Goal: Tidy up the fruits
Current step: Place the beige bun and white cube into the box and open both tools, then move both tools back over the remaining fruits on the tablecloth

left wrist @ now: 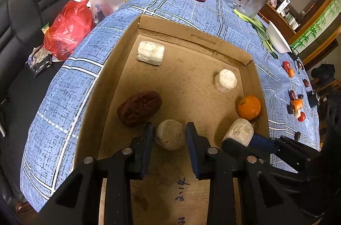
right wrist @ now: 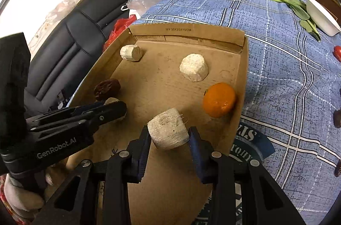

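Holding a pale chunk in each tool [left wrist: 170, 135] [right wrist: 168, 137] — both clamped — I'm lowering them into the cardboard box [left wrist: 191, 33], where an orange [left wrist: 249, 107] and date [left wrist: 139, 108] are sitting, while more fruits [left wrist: 296, 104] are waiting on the counter [left wrist: 191, 7].

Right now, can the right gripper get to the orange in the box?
Probably not yet. The right gripper already has a pale chunk between its jaws. The orange sits close ahead to the right in the cardboard box, with nothing between them.
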Motion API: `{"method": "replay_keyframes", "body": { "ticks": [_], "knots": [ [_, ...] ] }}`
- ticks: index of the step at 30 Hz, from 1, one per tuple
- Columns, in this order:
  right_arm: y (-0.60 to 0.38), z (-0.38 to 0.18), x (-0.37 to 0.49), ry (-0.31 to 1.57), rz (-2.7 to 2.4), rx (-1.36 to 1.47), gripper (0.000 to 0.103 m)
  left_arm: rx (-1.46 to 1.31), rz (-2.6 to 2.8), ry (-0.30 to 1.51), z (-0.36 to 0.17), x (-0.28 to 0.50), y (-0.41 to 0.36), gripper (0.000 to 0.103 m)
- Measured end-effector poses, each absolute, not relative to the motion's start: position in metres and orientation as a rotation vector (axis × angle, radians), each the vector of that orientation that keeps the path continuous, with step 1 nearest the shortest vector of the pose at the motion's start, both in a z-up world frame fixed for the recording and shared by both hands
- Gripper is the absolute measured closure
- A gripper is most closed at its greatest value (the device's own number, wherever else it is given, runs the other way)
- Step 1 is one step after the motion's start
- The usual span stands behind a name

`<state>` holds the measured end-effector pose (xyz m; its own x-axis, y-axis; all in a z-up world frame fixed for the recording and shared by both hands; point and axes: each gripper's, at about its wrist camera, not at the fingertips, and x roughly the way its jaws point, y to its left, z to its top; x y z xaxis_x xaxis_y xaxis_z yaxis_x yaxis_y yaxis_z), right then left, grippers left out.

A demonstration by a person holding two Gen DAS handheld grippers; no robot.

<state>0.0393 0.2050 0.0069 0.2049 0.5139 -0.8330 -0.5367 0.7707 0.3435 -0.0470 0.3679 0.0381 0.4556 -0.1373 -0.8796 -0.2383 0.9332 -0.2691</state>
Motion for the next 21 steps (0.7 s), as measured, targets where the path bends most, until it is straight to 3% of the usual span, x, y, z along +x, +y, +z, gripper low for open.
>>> {"method": "replay_keyframes", "body": {
  "ticks": [9, 13, 21],
  "knots": [
    [0.209, 0.006, 0.039, 1.140, 0.731, -0.040, 0.062, -0.422, 0.076, 1.085, 0.050, -0.052, 0.375, 0.064],
    [0.201, 0.016, 0.035, 1.117, 0.735, -0.019, 0.054, -0.430, 0.095, 1.057, 0.063, -0.057, 0.375, 0.060],
    [0.156, 0.048, 0.024, 1.027, 0.678, 0.048, 0.048, -0.310, 0.095, 0.984, 0.103, -0.064, 0.337, 0.056]
  ]
}}
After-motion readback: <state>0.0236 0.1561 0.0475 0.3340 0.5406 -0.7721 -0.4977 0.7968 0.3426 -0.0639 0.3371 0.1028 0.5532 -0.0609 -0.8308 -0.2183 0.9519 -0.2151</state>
